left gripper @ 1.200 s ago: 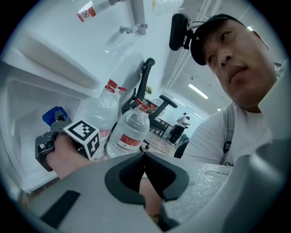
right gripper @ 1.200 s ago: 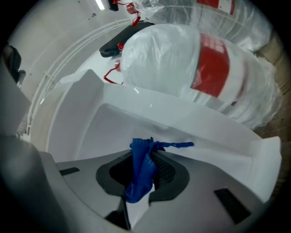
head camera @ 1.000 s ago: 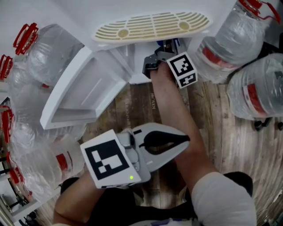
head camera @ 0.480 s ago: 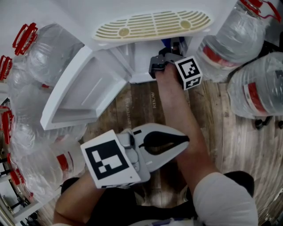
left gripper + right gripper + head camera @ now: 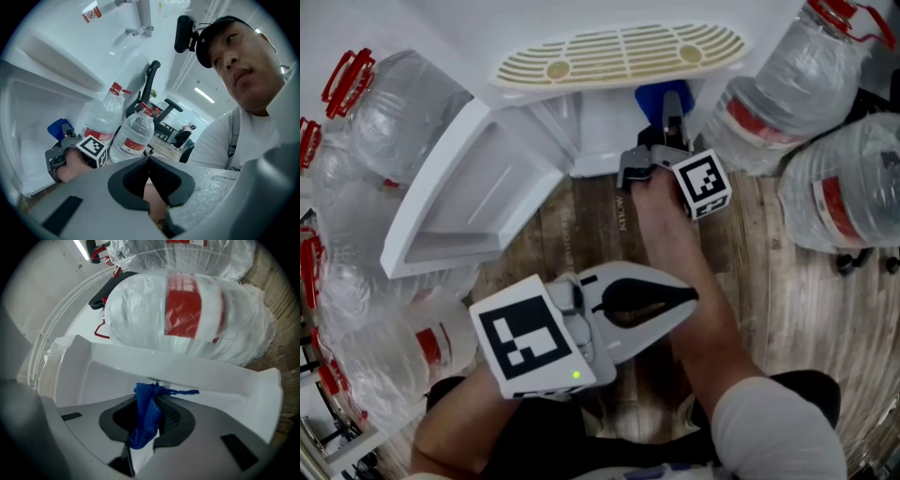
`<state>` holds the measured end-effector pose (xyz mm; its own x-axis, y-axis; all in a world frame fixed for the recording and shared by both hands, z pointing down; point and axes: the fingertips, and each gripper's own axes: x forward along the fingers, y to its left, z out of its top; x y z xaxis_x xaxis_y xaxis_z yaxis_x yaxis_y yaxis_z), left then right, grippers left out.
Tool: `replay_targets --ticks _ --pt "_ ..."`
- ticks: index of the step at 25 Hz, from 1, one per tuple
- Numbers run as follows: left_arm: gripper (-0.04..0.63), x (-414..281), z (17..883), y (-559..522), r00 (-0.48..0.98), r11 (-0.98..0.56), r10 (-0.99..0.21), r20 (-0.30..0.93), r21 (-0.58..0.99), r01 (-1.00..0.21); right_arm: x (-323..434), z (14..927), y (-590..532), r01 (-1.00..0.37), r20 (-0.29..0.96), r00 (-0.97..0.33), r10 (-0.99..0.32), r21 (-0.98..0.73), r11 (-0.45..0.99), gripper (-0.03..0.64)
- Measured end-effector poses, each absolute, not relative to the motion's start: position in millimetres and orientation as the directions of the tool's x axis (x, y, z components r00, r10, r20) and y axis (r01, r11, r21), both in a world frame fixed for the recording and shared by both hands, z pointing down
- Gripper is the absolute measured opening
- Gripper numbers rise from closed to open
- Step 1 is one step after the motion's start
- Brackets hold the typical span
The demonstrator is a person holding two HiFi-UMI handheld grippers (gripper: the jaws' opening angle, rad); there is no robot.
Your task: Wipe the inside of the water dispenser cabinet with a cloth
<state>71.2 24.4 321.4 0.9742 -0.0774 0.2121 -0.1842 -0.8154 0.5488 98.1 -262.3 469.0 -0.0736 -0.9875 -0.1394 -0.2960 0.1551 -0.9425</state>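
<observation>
Cloth in right tool — left tool closed.

Cabinet, white, door swung open at left; slotted grille above. Right gripper at the opening, blue cloth at its tip. Left gripper low over wood floor, jaws together. Water bottles either side

The head view shows two grippers: the left gripper at six o'clock and the right gripper at twelve. There is one blue cloth. One cabinet has one open door and one slotted grille. Two right jugs sit from one to three o'clock. At least three left jugs crowd from eight to ten, too overlapped to count exactly.
</observation>
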Motion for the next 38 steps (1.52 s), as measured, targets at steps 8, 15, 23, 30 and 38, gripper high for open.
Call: replay_targets --ticks 8,15,23,30,38 --pt "-0.005 72.8 322.5 24.7 0.973 -0.818 -0.080 0.216 0.544 -0.188 66.7 485.6 -287.1 -0.229 -0.153 -0.129 -0.980 -0.957 0.180 0.071" --pt "-0.005 71.5 321.2 25.2 0.973 -0.824 -0.080 0.215 0.535 -0.186 75.4 512.4 -325.3 -0.155 -0.114 -0.073 -0.991 -0.980 0.125 0.071" --pt "-0.005 68.8 320.9 27.6 0.974 -0.822 -0.077 0.214 0.539 -0.184 91.8 514.9 -315.4 -0.170 -0.104 -0.028 -0.994 -0.979 0.108 0.071" --pt "-0.005 71.4 324.2 27.2 0.974 -0.817 -0.071 0.217 0.548 -0.182 98.7 522.5 -290.6 -0.212 -0.093 -0.041 -0.995 -0.972 0.100 0.071" --pt "-0.005 76.5 325.4 23.1 0.975 -0.810 -0.073 0.212 0.557 -0.182 106.2 528.4 -258.8 -0.248 -0.049 -0.066 -0.997 -0.967 0.064 0.071"
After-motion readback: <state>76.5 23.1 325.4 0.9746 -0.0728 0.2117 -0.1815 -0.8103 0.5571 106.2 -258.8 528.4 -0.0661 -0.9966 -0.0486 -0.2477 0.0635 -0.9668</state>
